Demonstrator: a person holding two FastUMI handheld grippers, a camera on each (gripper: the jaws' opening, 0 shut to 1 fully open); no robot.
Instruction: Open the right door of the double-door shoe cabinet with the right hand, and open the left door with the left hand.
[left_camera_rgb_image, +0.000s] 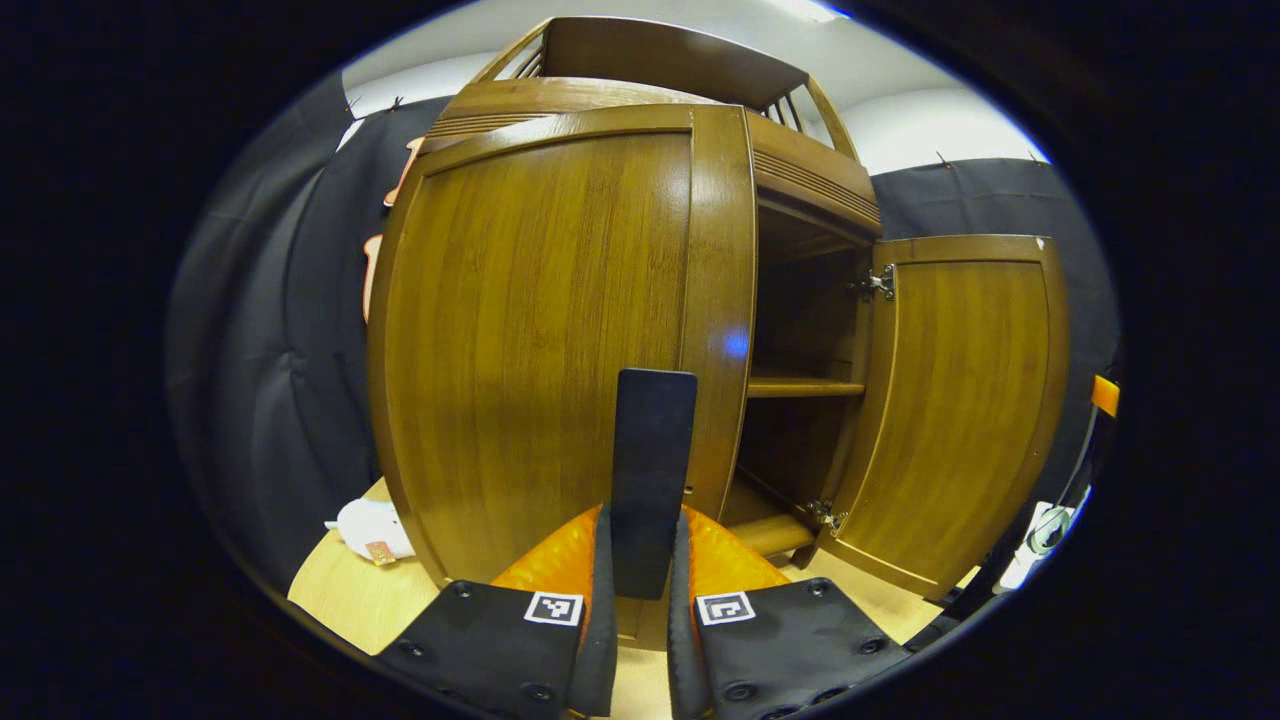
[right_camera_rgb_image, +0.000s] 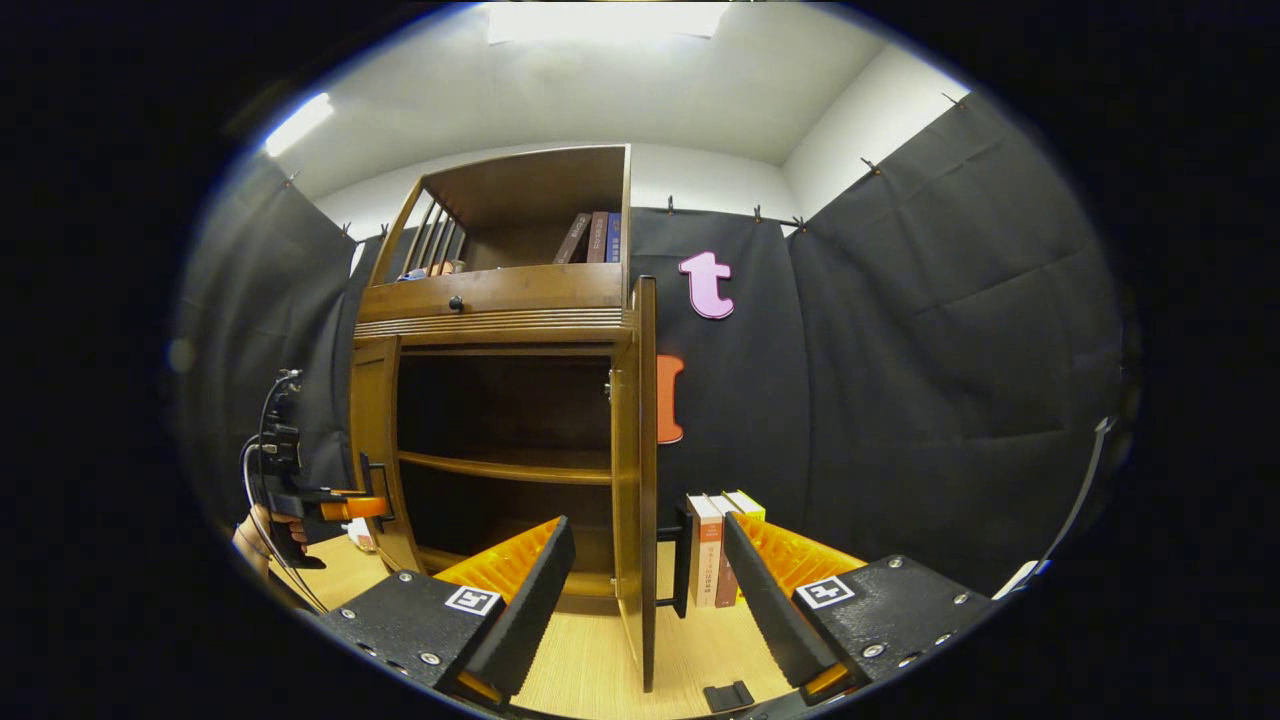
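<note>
Black cloth walled the booth behind the shoe cabinet (right_camera_rgb_image: 500, 420). Right door (right_camera_rgb_image: 643, 480) was swung wide, right tongs (right_camera_rgb_image: 648, 590) spread and empty. Left tongs (left_camera_rgb_image: 645, 560) were clamped on the left door's handle (left_camera_rgb_image: 652, 470); a steady outward arc about the hinge was judged best.

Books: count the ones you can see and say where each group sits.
6 visible: three on the cabinet's top shelf, leaning together at its right end, and three standing on the floor right of the open right door. More may be hidden behind it.
</note>
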